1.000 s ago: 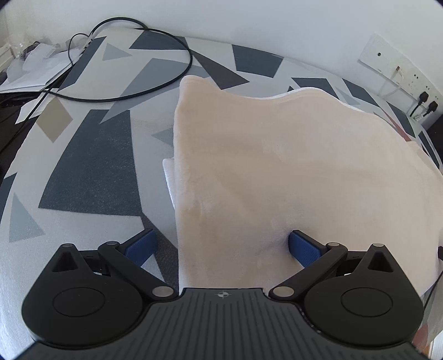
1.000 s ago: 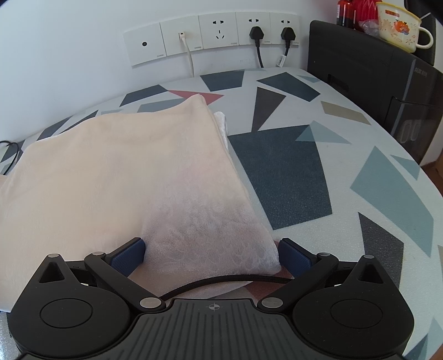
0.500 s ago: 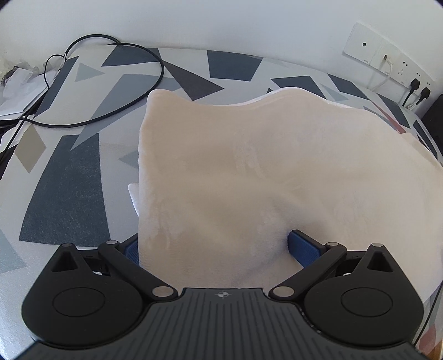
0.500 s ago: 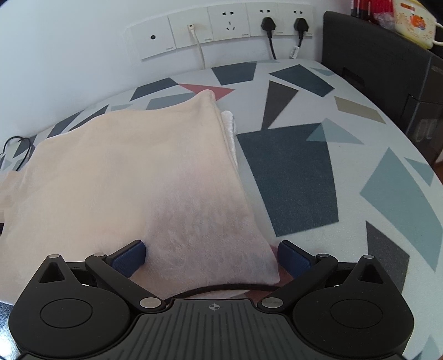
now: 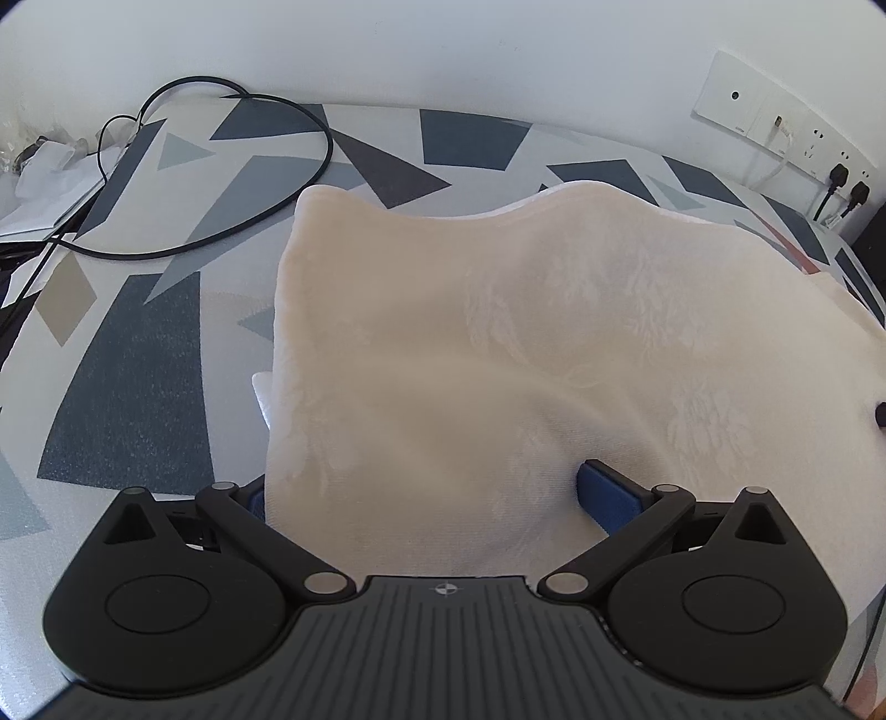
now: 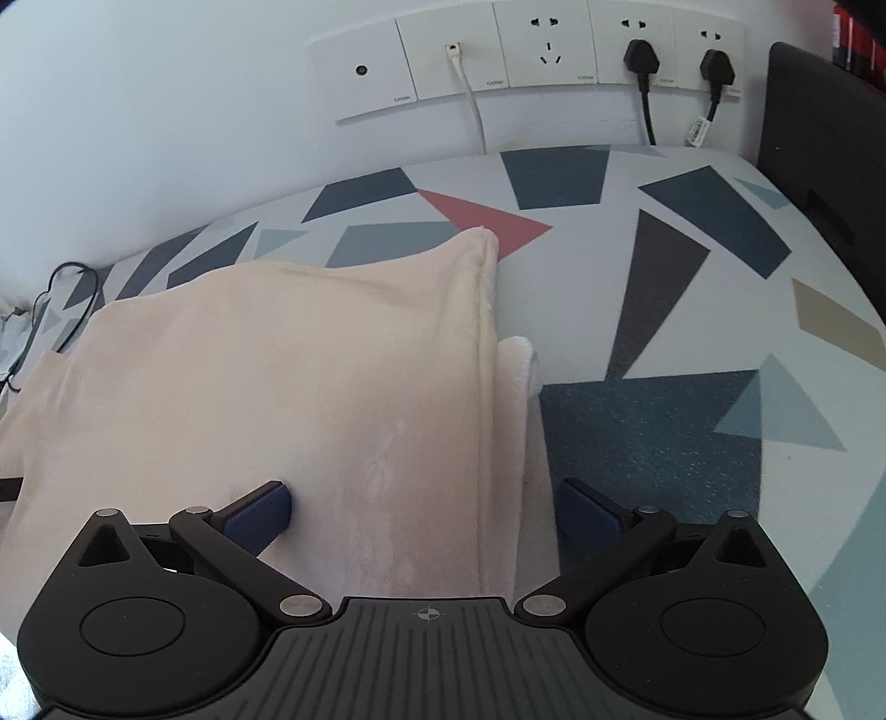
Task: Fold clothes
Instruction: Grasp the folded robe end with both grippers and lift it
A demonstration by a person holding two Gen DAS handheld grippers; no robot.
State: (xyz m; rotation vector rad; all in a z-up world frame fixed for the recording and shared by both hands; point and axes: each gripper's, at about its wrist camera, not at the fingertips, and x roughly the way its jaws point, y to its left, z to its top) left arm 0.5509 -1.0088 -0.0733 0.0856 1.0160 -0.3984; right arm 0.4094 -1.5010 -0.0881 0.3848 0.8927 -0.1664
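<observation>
cream garment (image 6: 310, 387): 1 | grippers: 2 | black plugs (image 6: 641, 55): 2 | white cable (image 6: 470, 94): 1 | black cable loop (image 5: 249, 183): 1

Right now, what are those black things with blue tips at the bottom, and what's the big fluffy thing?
Those are two grabbing tools a person holds, one in each hand, each with its own camera looking forward. One picture comes from the left gripper, the other from the right gripper. Both stand wide open around a cream fleece garment on a table with a triangle-patterned cloth. Nothing is pinched. A black cable lies at the far left, and wall sockets are behind.
</observation>
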